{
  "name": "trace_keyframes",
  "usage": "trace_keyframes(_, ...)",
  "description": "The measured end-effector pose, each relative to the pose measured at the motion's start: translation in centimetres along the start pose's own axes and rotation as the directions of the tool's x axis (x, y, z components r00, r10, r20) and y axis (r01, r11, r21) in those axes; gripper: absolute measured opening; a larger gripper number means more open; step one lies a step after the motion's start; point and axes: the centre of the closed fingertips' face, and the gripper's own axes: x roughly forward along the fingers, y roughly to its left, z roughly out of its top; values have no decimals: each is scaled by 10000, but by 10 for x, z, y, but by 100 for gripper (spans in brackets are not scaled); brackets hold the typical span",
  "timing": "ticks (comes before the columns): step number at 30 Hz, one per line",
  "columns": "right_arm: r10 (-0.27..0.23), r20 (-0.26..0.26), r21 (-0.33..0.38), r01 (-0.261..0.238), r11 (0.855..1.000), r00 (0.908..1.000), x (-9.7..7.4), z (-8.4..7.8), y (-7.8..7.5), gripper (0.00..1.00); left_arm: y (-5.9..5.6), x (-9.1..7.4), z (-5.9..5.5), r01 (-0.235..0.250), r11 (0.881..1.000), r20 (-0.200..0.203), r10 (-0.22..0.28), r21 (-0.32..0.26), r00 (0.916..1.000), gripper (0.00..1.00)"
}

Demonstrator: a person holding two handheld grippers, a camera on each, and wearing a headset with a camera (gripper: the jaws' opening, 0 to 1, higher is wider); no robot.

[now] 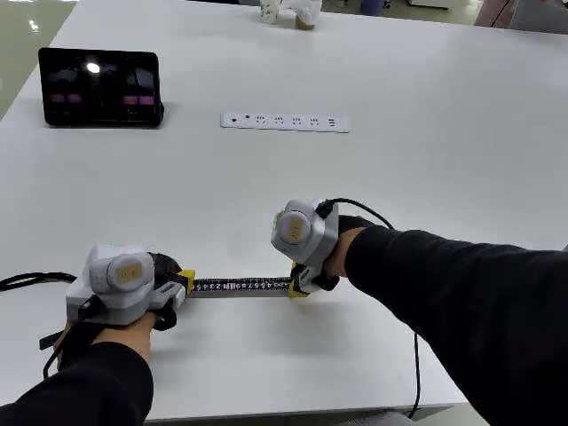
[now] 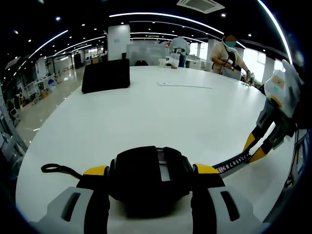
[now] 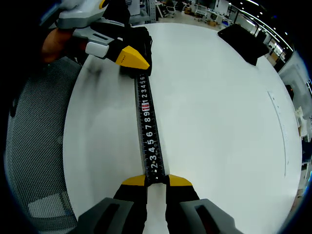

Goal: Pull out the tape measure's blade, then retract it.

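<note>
Between your two pairs of fingers [image 3: 132, 181] the blade [image 3: 148, 131] bars the way; ahead the counter [image 1: 399, 177] lies open, power strip [image 1: 284, 122] and tablet [image 1: 99, 87] well beyond.

Open-plan lab or office, big white worktable [image 1: 426, 160], ceiling strip lights [image 2: 156, 14], power strip [image 1: 284, 122]
</note>
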Motion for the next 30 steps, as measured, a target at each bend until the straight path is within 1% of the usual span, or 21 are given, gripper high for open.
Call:
trace_keyframes(11,-68,-16,36,68,10000,10000,2,4,0,10,0,0,0,-13,10000,14,13,0,10000,63)
trace_keyframes(15,-14,134,502,7,9987,9999,2,7,-1,10,-1,-1,0,6,10000,10,-6,-7,10000,63)
trace_keyframes(21,-28,217,448,18,9990,9998,3,10,0,10,-1,-2,1,5,10000,16,-5,-1,10000,63)
trace_keyframes(30,-138,233,112,135,9998,9996,5,15,1,10,-1,-3,0,11,10000,6,-11,2,10000,63)
